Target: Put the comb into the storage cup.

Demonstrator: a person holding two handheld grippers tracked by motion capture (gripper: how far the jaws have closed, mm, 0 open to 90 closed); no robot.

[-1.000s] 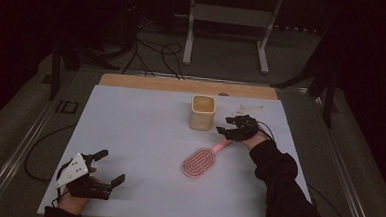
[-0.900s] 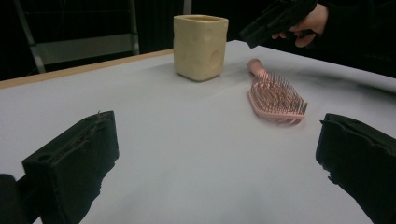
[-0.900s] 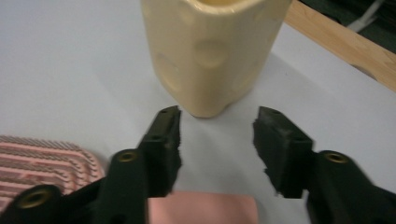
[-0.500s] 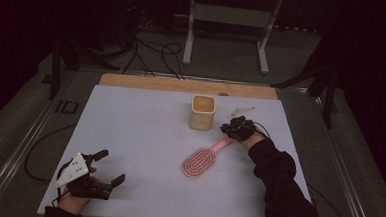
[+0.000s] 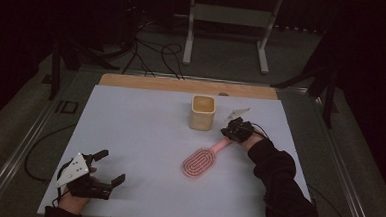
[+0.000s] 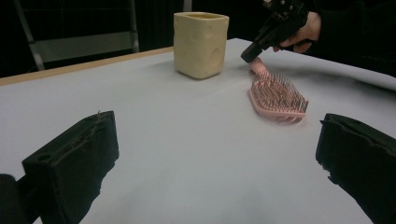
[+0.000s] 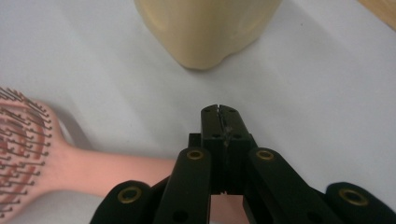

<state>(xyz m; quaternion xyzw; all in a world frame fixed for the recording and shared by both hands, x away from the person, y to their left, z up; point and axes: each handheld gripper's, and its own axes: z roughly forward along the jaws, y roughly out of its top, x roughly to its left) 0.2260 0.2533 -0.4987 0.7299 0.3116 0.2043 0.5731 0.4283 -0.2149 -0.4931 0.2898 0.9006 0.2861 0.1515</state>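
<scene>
R jaws have just been closing & now stand shut, tip against tip, no gap showing at the front in the right gripper view. The right gripper [image 5: 236, 130] sits low over the far end of the pink hairbrush [image 5: 198, 163], right at its handle [image 7: 116, 173]. The handle runs in from the side & passes under the black linkage; a bit of pink shows between the links lower down. Can't tell whether the pads pinch the handle or have closed just above it.

Brush lies flat on the white table [image 5: 139, 131], bristles up, head toward the person, handle pointing up toward the yellow cup [image 5: 202, 113], which stands just beside the R gripper & apart from the brush.

L jaws wide open, nothing between them. The left gripper [image 5: 112, 166] rests at the near L corner of the table, well apart from brush & cup.

Meaning, as a judgement: the grab on the handle is being made now. If the pinch took, lifting the brush is next, likely toward the cup. If the jaws missed, reopen & go lower.
</scene>
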